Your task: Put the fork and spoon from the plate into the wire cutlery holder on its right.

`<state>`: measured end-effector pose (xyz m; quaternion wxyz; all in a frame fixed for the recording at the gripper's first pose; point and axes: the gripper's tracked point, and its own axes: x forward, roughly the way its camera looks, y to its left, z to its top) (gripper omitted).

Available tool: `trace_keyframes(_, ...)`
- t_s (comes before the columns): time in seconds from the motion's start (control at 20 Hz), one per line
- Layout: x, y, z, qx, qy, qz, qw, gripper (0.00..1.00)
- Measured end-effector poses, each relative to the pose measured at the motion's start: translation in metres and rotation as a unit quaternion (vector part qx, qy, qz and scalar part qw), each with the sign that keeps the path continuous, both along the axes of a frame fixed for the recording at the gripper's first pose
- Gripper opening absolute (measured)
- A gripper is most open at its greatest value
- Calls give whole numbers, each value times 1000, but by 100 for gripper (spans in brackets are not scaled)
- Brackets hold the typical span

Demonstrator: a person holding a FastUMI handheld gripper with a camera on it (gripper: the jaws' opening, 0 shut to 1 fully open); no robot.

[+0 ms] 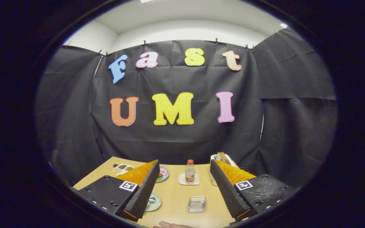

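My gripper [184, 162] is open and held above the wooden table [176, 190], with nothing between its fingers. A small pale green plate [156, 202] lies on the table beside the left finger [144, 190], which hides part of it. On the plate a shiny spoon [151, 200] shows; I cannot make out the fork. The wire cutlery holder [197, 204] stands to the right of the plate, between the two fingers and low down, and it looks empty.
A bottle with a red cap [189, 172] stands on a white coaster farther back. A plate with pink on it [163, 174] and a small food tray [123, 168] lie at the back left. A white container [222, 157] is behind the right finger. A hand [169, 225] rests at the table's near edge.
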<state>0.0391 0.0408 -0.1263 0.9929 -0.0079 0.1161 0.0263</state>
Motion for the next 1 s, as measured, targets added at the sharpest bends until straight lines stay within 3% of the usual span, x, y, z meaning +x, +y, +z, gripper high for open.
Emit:
trace_keyframes(0.35,8,68,-126,-22,128,32,991,96)
trace_keyframes(0.65,4,109,-240,-49,246,42,967,96)
trace_keyframes(1.0,8,136,-323,-58,347,26,936,90)
